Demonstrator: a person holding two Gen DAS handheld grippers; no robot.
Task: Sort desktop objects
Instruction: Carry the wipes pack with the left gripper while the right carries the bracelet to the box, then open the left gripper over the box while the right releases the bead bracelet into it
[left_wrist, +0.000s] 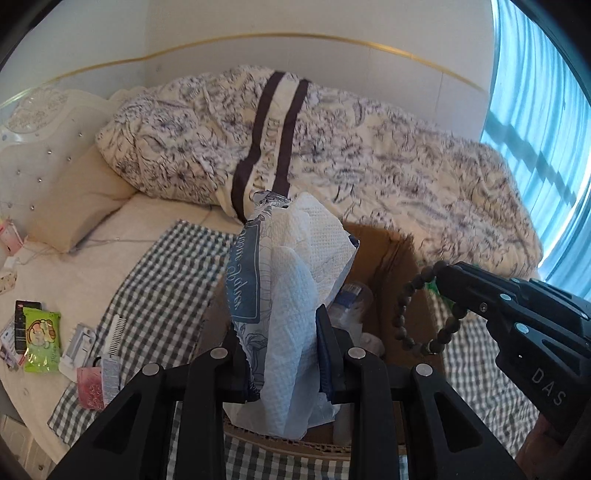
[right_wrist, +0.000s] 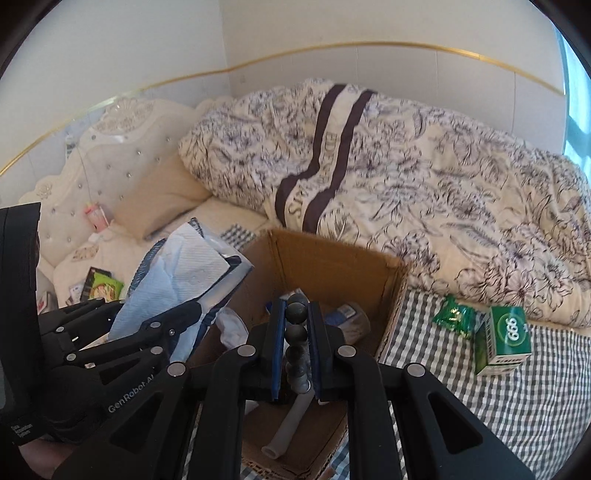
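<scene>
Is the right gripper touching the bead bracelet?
Touching. The right wrist view shows the right gripper with both fingers pressed against the bead bracelet, no gap either side.

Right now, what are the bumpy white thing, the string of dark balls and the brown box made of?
The bumpy white tissue pack looks like soft embossed paper in thin printed plastic wrap. The dark round bead bracelet looks matte, maybe wood or stone; I can't tell which. The brown open box looks like cardboard, with a wavy layer showing at its cut edge.
</scene>
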